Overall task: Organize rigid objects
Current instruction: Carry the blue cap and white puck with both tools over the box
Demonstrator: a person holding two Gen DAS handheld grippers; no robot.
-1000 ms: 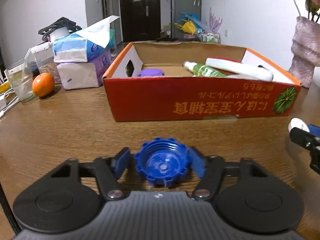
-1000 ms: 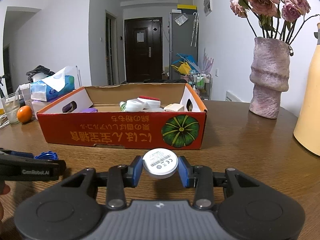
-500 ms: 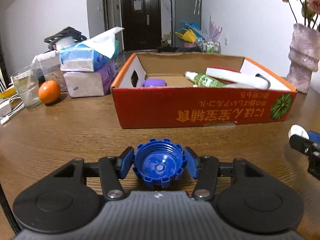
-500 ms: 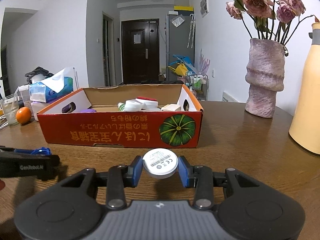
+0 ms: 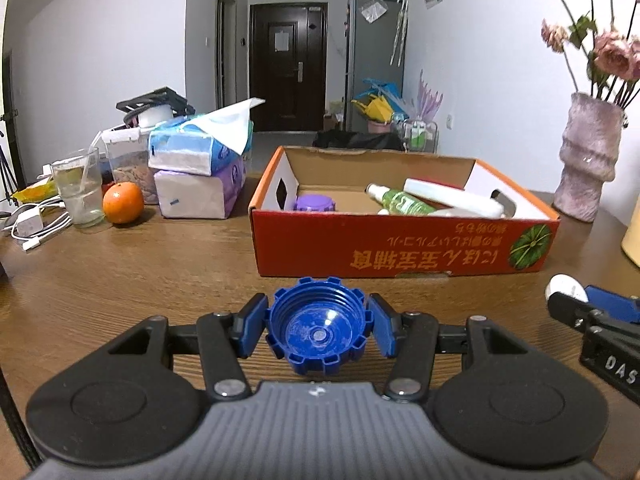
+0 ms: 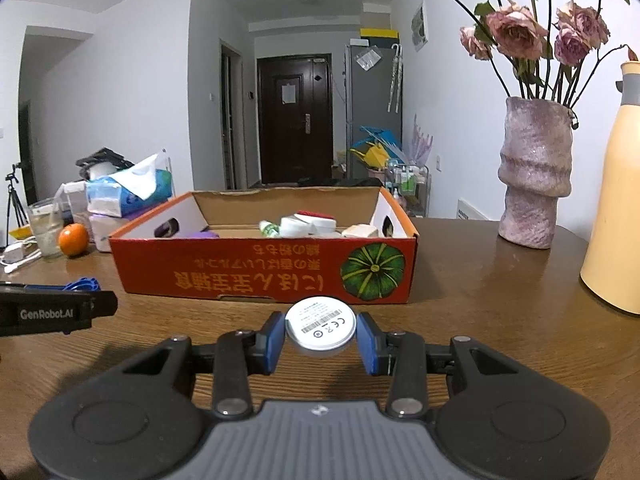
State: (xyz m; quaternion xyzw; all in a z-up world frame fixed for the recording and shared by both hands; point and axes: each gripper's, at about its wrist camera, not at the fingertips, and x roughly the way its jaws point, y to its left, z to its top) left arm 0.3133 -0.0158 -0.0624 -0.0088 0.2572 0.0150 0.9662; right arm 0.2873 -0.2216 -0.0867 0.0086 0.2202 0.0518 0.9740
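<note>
My left gripper (image 5: 318, 326) is shut on a blue ribbed cap (image 5: 319, 324), open side toward the camera, held above the wooden table. My right gripper (image 6: 320, 334) is shut on a white round disc (image 6: 320, 327) with a label on it. An open red cardboard box (image 5: 400, 246) stands ahead of both; it also shows in the right wrist view (image 6: 264, 272). Inside it lie a purple cap (image 5: 314, 203), a green bottle (image 5: 400, 199) and a white tube (image 5: 452, 198). The right gripper shows at the right edge of the left wrist view (image 5: 592, 316).
Tissue packs (image 5: 200, 168), an orange (image 5: 123, 203), a glass of water (image 5: 80, 188) and a charger with cables (image 5: 30, 226) sit at the left. A pink vase with dried roses (image 6: 534, 172) and a yellow bottle (image 6: 616, 208) stand at the right.
Both grippers have risen above the table with their objects, so the box's inside shows more. The left gripper closed on the blue cap.
</note>
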